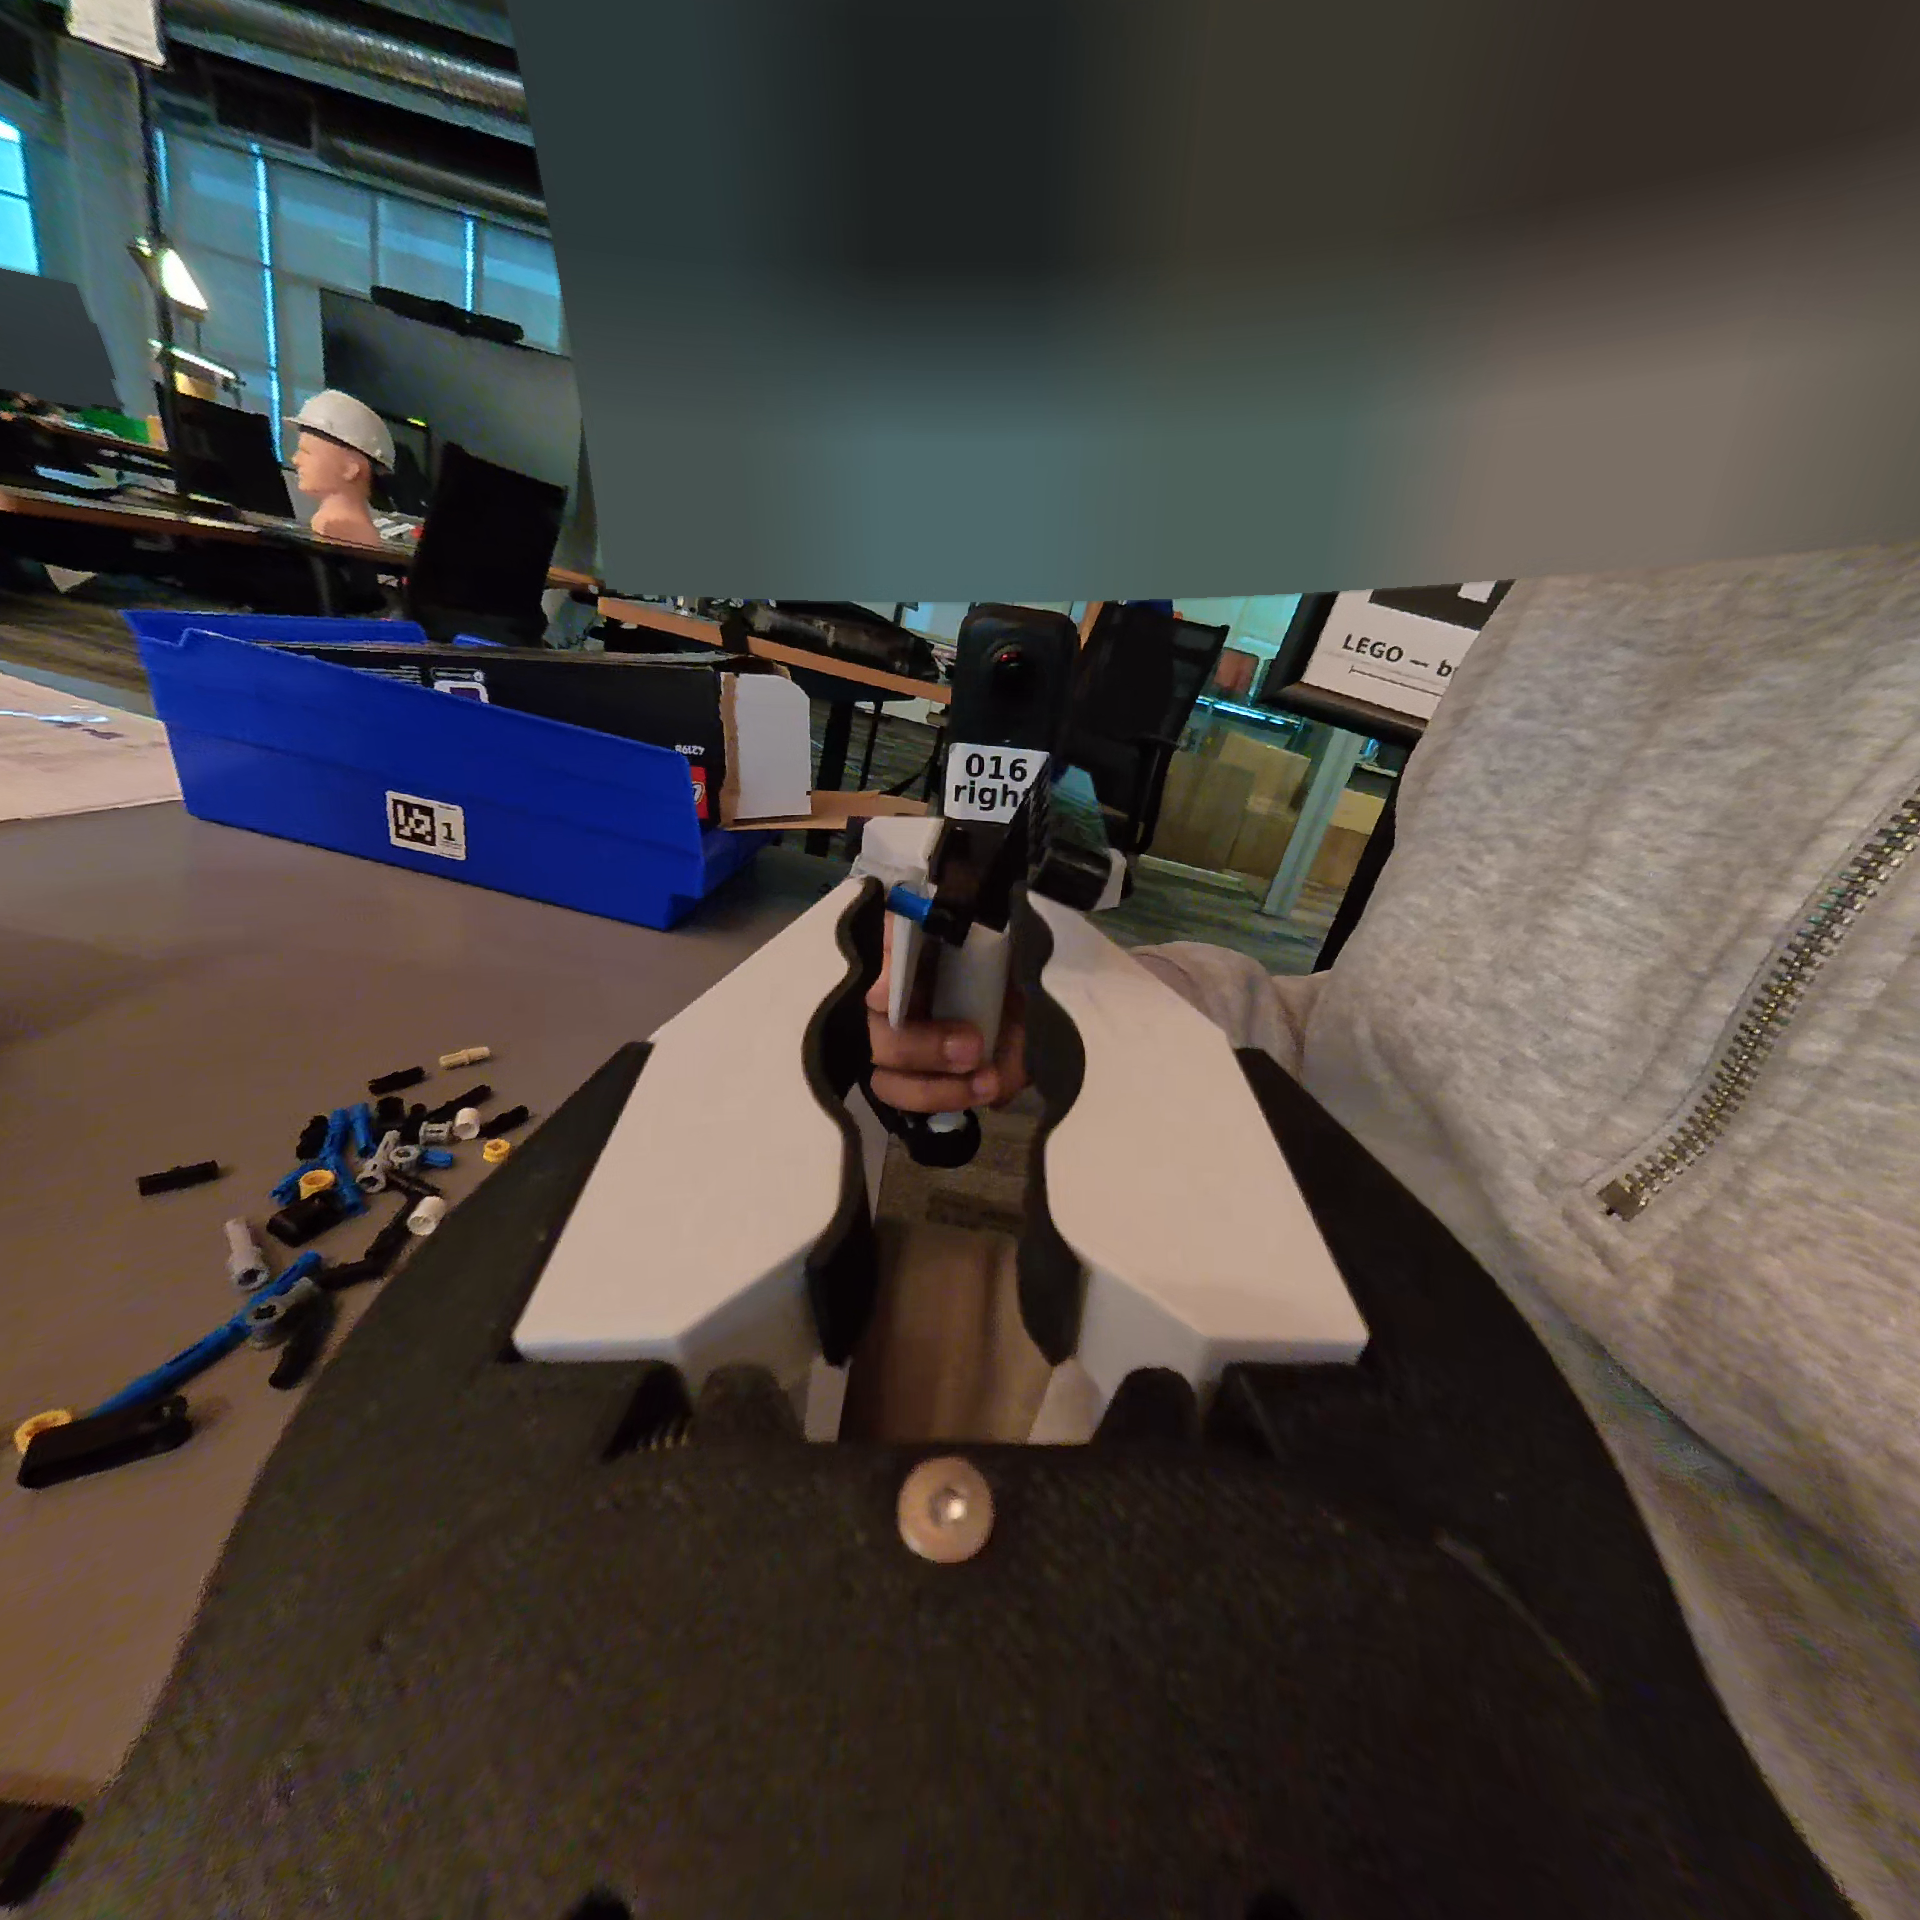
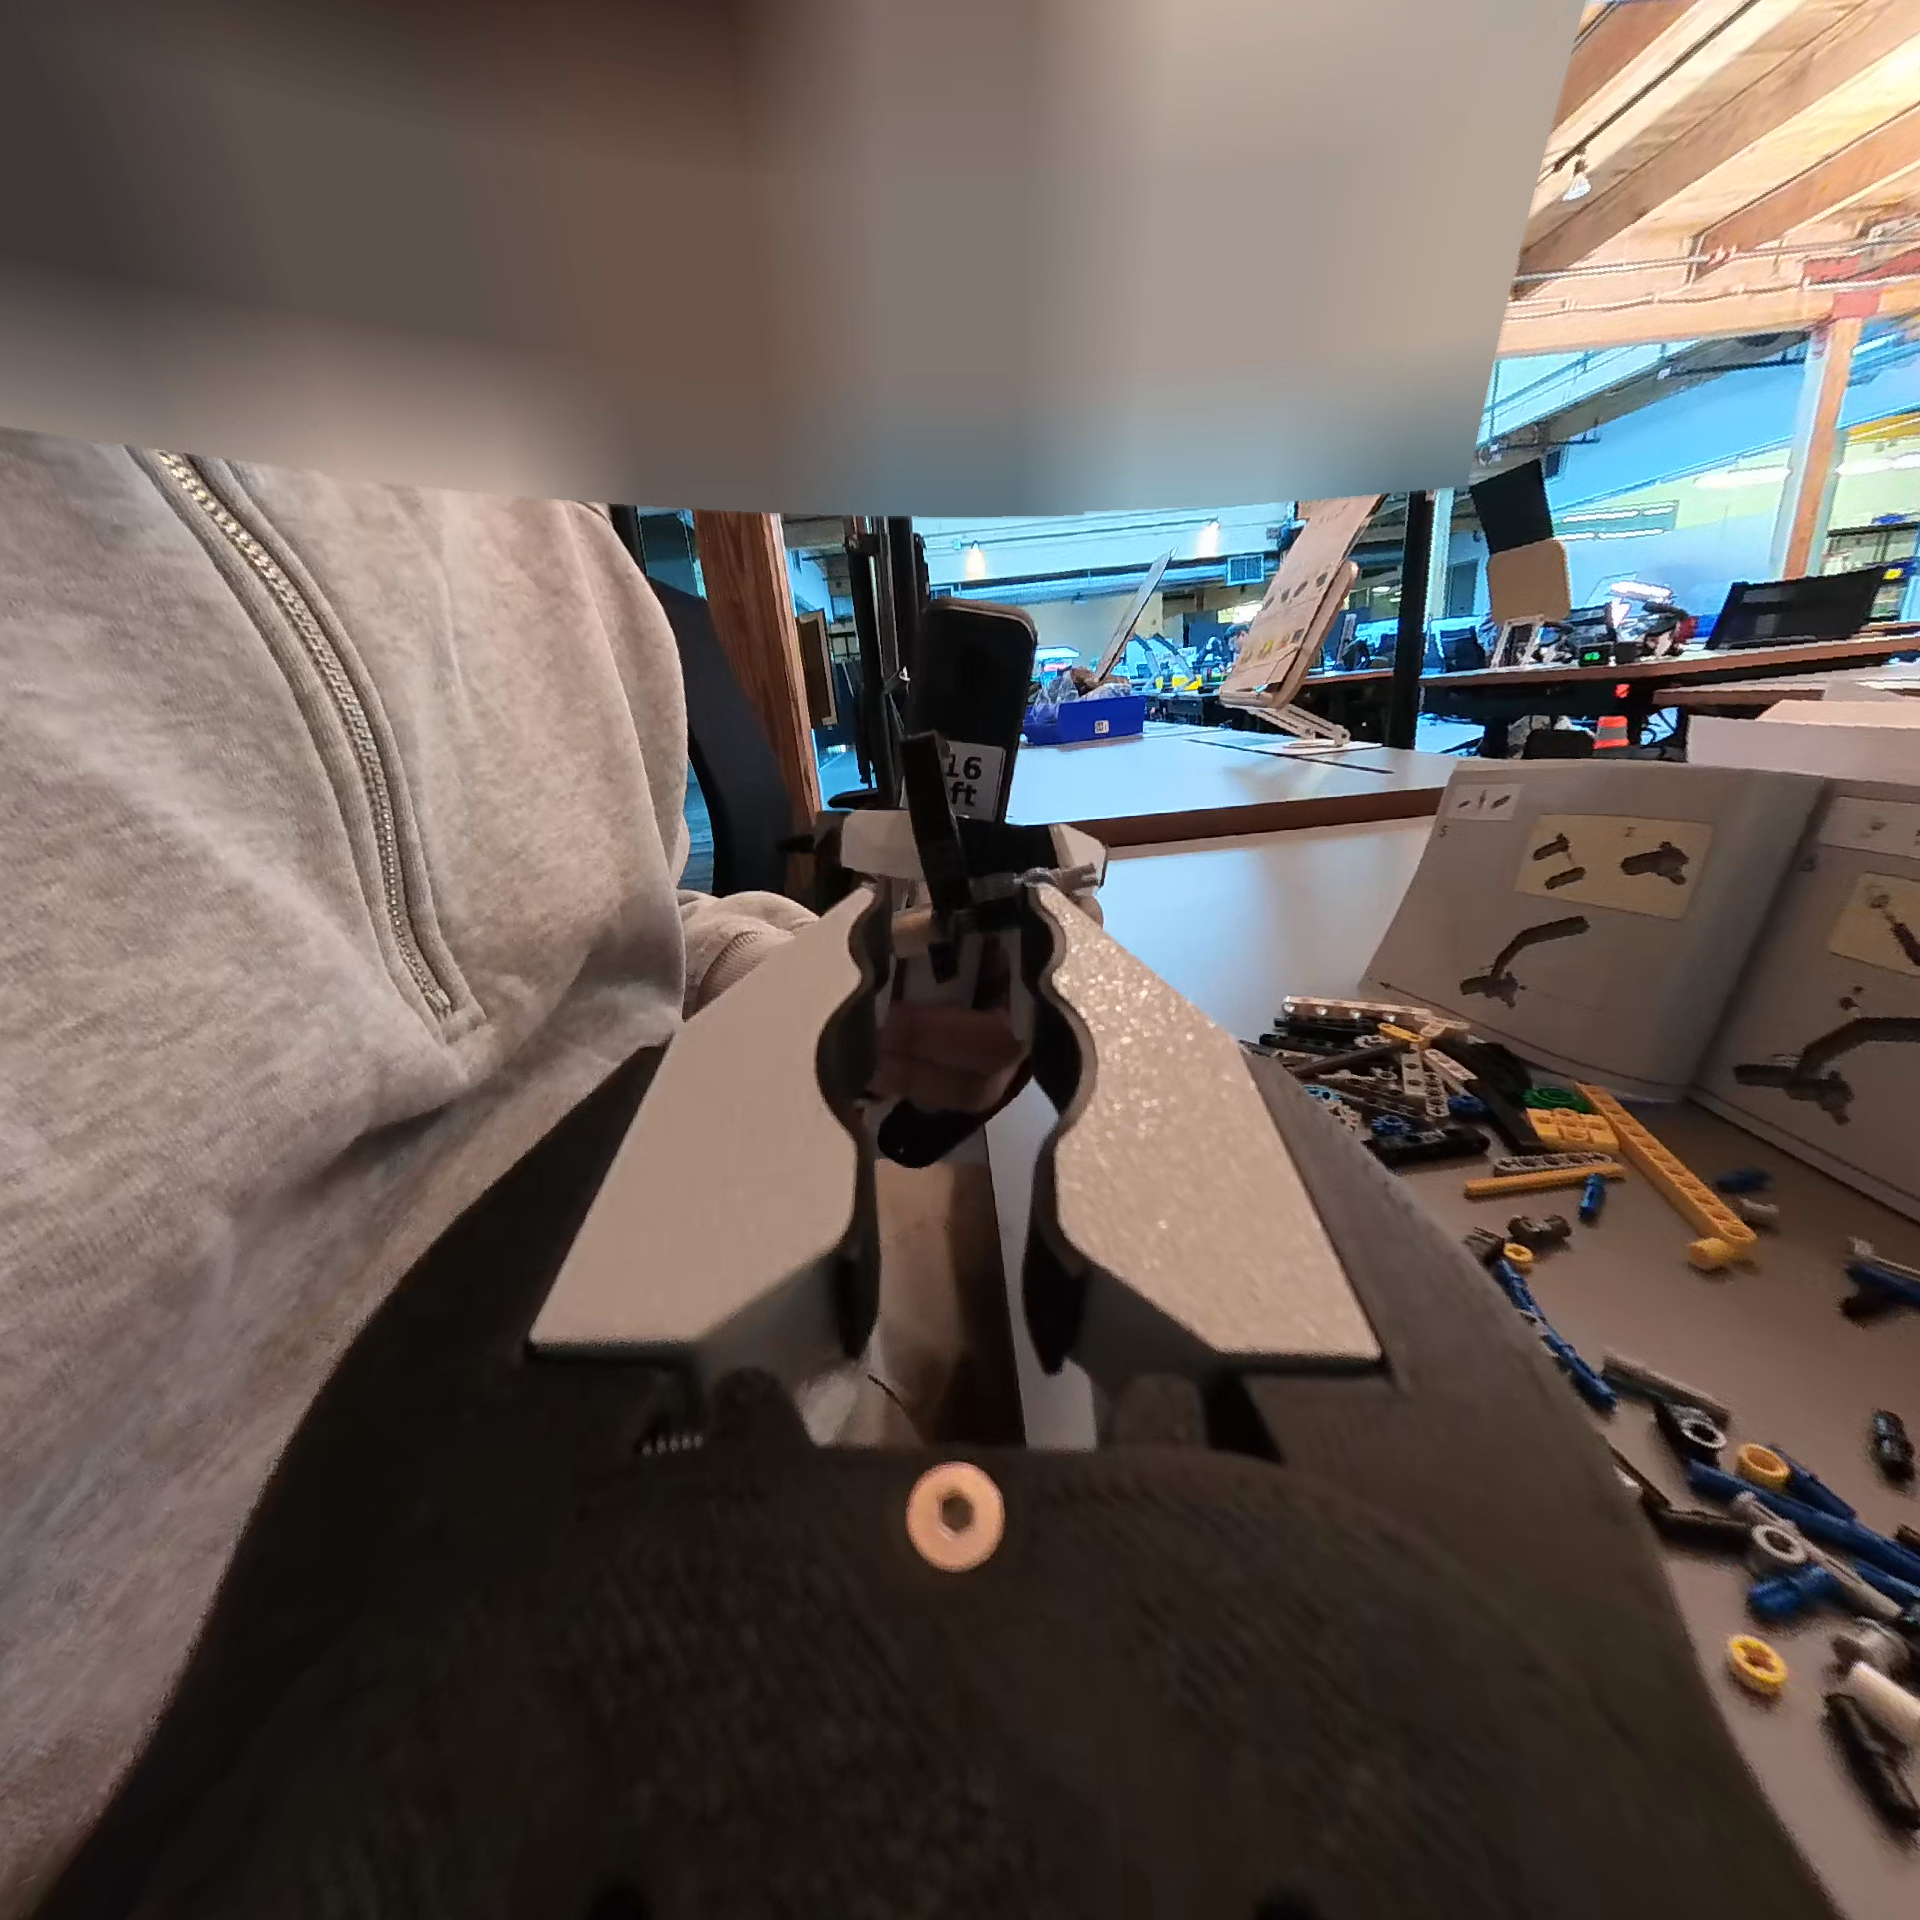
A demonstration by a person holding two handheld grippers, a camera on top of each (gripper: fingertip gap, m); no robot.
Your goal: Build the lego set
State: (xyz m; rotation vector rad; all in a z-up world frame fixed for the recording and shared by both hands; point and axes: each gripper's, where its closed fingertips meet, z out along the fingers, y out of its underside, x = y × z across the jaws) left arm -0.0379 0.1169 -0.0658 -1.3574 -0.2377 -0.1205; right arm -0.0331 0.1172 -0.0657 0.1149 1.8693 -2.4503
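My two grippers face each other tip to tip, raised above the grey table. A black Lego beam with a blue pin sticking out of its side stands upright between both sets of fingertips. My left gripper has its jaws narrowed around the beam and pin. My right gripper has its jaws narrowed around the same beam, which rises thin and dark above its tips. The right gripper also shows end-on in the left wrist view, held by a hand.
Loose black, blue, grey and yellow parts lie on the table left of the left gripper. More parts, a long yellow beam and an open instruction booklet lie right of the right gripper. A blue bin stands behind. A grey hoodie is close by. Both grippers' tips are close together, under 4 cm apart. The long yellow beam is about equally far from each gripper, around 25 cm.
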